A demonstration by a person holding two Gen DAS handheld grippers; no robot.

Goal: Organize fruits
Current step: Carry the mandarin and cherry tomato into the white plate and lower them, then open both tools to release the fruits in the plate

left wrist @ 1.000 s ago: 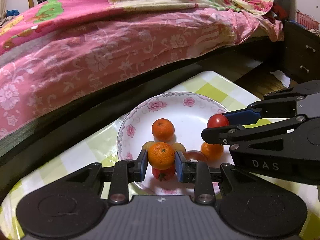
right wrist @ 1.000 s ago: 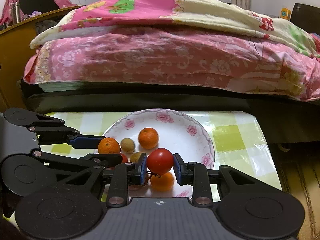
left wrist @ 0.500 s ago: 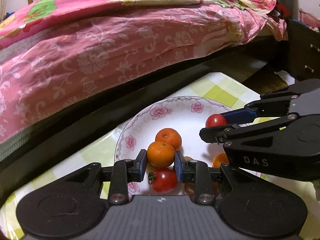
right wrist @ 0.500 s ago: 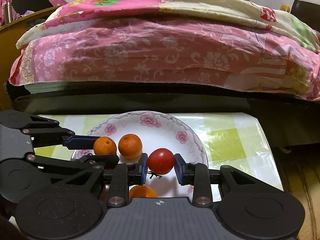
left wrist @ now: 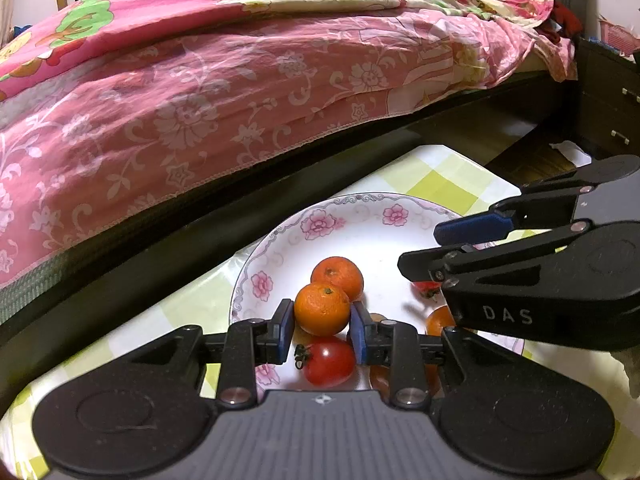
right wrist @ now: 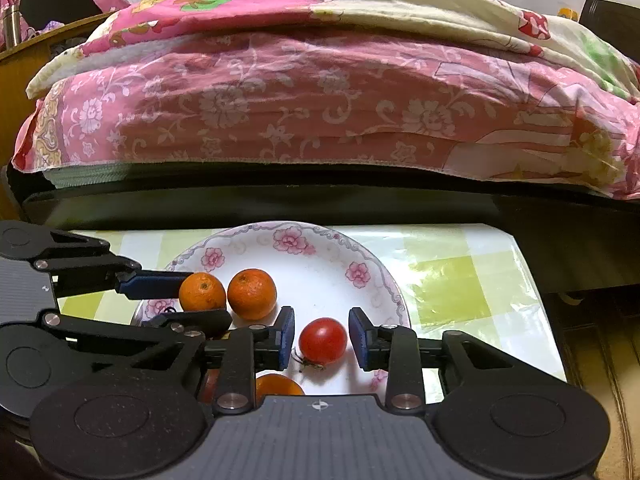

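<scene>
Two grippers over a floral plate (right wrist: 360, 276): left gripper (left wrist: 322, 320) clamps a mandarin (left wrist: 322, 310); right gripper (right wrist: 322, 338) spread around a tomato (right wrist: 323, 340).

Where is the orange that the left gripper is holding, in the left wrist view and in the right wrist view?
Left wrist view: held orange sits low centre, between the left gripper pads.
Right wrist view: same orange at left, beside a second orange.
Shared landmark: the floral plate.

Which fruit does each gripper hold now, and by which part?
Left gripper holds an orange by its sides. Right gripper holds nothing; the tomato sits free between its fingers.
</scene>
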